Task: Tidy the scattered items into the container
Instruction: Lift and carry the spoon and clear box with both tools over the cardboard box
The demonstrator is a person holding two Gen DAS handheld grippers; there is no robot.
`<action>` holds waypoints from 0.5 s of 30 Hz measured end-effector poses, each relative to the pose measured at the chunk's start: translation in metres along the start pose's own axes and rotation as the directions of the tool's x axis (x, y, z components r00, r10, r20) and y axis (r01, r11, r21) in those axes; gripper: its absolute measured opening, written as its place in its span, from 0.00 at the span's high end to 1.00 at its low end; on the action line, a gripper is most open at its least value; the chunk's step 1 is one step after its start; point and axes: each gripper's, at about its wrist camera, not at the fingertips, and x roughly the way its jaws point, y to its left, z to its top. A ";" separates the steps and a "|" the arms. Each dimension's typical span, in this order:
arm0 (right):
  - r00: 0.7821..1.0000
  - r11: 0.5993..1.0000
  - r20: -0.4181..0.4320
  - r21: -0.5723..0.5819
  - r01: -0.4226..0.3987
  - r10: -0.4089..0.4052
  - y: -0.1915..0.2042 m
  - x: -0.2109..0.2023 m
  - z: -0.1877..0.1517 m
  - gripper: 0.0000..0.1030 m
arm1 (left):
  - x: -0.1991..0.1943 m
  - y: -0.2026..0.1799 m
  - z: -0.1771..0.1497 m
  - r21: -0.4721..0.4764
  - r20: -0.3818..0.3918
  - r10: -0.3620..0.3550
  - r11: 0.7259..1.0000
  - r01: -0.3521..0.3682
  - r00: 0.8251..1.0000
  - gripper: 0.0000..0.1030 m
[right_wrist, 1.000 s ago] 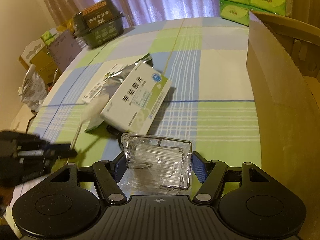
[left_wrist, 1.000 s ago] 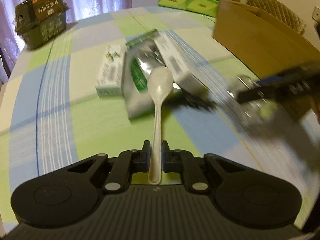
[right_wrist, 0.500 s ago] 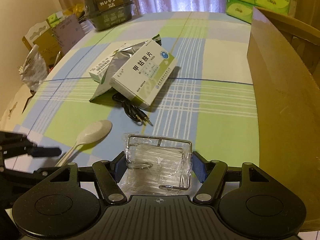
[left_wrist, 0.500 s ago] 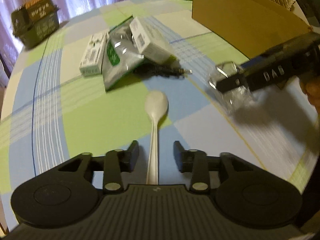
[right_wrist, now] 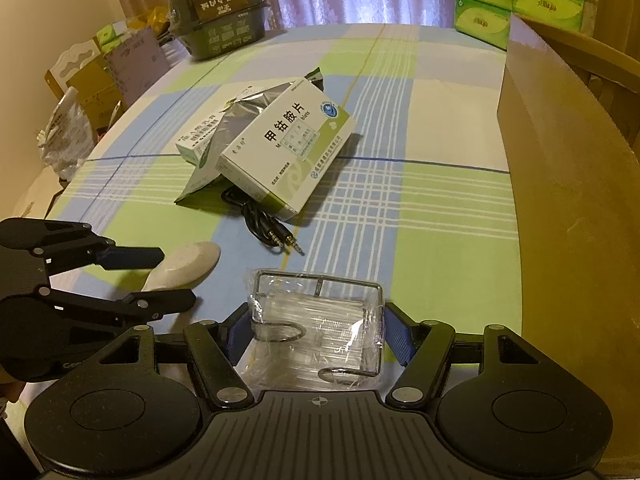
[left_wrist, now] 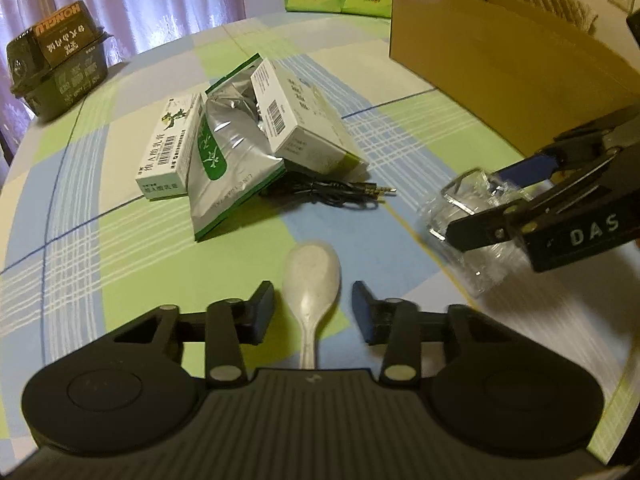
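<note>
The left gripper [left_wrist: 313,305] stands wide open astride the white spoon [left_wrist: 312,280], which lies on the checked tablecloth [left_wrist: 120,240]; the right gripper [right_wrist: 316,328] is clamped on a clear wrapped packet [right_wrist: 320,320]. Farther off lie an audio cable [right_wrist: 264,224], a medicine box [right_wrist: 288,144] and a foil pouch [left_wrist: 224,152], with the cardboard box [right_wrist: 560,184] along the right.

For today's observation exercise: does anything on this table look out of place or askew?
Yes. The white medicine box sits tilted, propped on the silver pouch and a black audio cable rather than lying flat. The white spoon lies loose on the cloth between the open left hand-held gripper fingers.
</note>
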 end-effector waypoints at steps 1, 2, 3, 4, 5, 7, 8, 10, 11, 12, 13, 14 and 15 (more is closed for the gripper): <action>1.000 1.000 0.002 -0.003 0.001 -0.001 0.000 0.000 0.000 0.32 | 0.000 0.001 0.000 -0.011 0.003 -0.004 1.000 0.004 1.000 0.76; 1.000 1.000 0.003 -0.005 0.001 -0.001 0.000 0.001 0.000 0.32 | -0.001 0.000 -0.001 -0.016 0.004 0.001 1.000 -0.001 1.000 0.76; 1.000 1.000 0.003 -0.007 0.001 -0.001 0.000 0.001 0.000 0.32 | -0.003 0.000 -0.002 -0.018 0.007 0.003 1.000 -0.003 1.000 0.76; 1.000 1.000 0.005 -0.007 0.001 -0.001 0.001 0.001 0.000 0.32 | -0.004 -0.001 -0.002 -0.025 0.012 -0.001 1.000 0.001 1.000 0.76; 1.000 1.000 0.006 -0.008 0.002 -0.002 0.001 0.001 0.000 0.32 | -0.006 0.000 -0.003 -0.035 0.016 -0.005 0.999 0.006 1.000 0.76; 1.000 1.000 0.008 -0.014 0.004 -0.004 0.001 0.001 -0.001 0.32 | -0.010 -0.001 -0.006 -0.051 0.023 -0.006 0.999 0.008 1.000 0.76; 1.000 1.000 0.009 -0.018 0.005 -0.005 0.001 0.001 -0.001 0.32 | -0.012 0.000 -0.007 -0.058 0.026 -0.005 0.998 0.007 1.000 0.76; 1.000 1.000 0.010 -0.027 0.008 -0.008 0.002 0.002 -0.002 0.31 | -0.017 0.001 -0.009 -0.075 0.032 -0.006 0.997 0.009 0.999 0.76; 1.000 0.999 0.011 -0.032 0.010 -0.010 0.003 0.002 -0.002 0.31 | -0.019 0.001 -0.009 -0.081 0.036 -0.006 0.997 0.009 0.999 0.76; 1.000 0.999 0.011 -0.036 0.012 -0.011 0.003 0.002 -0.002 0.31 | -0.021 0.002 -0.010 -0.086 0.039 -0.005 0.996 0.008 0.999 0.76; 1.000 0.999 0.012 -0.041 0.014 -0.013 0.004 0.003 -0.002 0.31 | -0.024 0.002 -0.011 -0.090 0.043 -0.004 0.996 0.008 0.999 0.76; 1.000 0.999 0.013 -0.045 0.016 -0.015 0.004 0.003 -0.002 0.31 | -0.026 0.002 -0.011 -0.093 0.047 -0.004 0.996 0.009 0.999 0.76; 1.000 0.999 0.013 -0.048 0.017 -0.017 0.005 0.004 -0.002 0.31 | -0.028 0.002 -0.011 -0.095 0.050 -0.004 0.995 0.008 0.999 0.76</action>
